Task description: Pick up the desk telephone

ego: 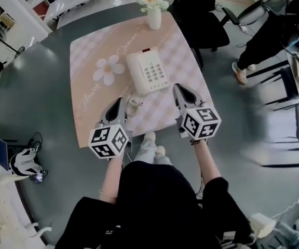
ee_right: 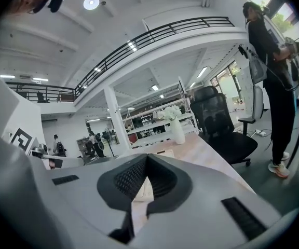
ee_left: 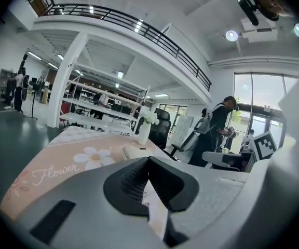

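Hovering: left tongs and right tongs both pressed together, empty, over the near counter | desk telephone mid-counter, just beyond and between them | advice: spread the tongs first, clamp its left and right sides, lift level.

1. Head view: bright, even indoor light from overhead; shadows on the surface are soft and short.
2. Pale sheen on the grey floor at far left.
3. Strong fisheye bend at every edge; furniture at right smeared by motion blur.
4. Left gripper view: dark round vignette; ceiling lamp flares upper right; window at right washed out.
5. Right gripper view: same vignette; round ceiling light glares; daylight blown out upper right.
6. Near bodies of the left hand-held gripper and right hand-held gripper are soft and out of focus.
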The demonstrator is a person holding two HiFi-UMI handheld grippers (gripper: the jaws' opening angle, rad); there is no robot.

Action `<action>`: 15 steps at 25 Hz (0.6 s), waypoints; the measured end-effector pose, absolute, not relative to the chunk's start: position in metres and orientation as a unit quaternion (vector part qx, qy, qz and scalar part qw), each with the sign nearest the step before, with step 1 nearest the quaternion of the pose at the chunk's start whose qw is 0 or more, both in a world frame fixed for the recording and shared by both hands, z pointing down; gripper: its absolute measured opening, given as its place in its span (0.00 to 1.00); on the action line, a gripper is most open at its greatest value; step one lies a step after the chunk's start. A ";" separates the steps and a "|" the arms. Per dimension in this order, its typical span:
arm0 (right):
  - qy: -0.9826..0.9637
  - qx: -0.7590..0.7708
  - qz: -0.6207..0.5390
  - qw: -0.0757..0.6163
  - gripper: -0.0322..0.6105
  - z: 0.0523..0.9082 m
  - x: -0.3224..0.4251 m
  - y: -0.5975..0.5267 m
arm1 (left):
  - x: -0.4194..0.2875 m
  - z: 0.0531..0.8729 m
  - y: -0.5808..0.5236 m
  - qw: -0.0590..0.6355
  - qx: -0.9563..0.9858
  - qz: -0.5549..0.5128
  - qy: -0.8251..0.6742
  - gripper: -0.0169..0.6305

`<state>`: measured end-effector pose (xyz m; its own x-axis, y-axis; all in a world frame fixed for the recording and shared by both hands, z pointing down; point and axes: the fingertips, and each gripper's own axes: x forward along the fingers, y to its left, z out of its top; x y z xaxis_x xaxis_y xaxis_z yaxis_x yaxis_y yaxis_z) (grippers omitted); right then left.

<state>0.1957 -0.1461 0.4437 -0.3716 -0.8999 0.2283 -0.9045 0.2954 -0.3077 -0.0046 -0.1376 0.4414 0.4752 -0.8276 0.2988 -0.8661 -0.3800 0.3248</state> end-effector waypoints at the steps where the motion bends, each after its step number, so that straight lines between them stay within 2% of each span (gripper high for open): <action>1: -0.804 0.560 0.199 0.006 0.04 0.446 0.196 -0.151 | -0.004 0.445 -0.143 0.229 0.827 0.044 -0.512 0.02; 15: -0.790 0.557 0.252 0.039 0.04 0.497 0.201 -0.232 | 0.010 0.501 -0.208 0.312 0.817 0.082 -0.478 0.03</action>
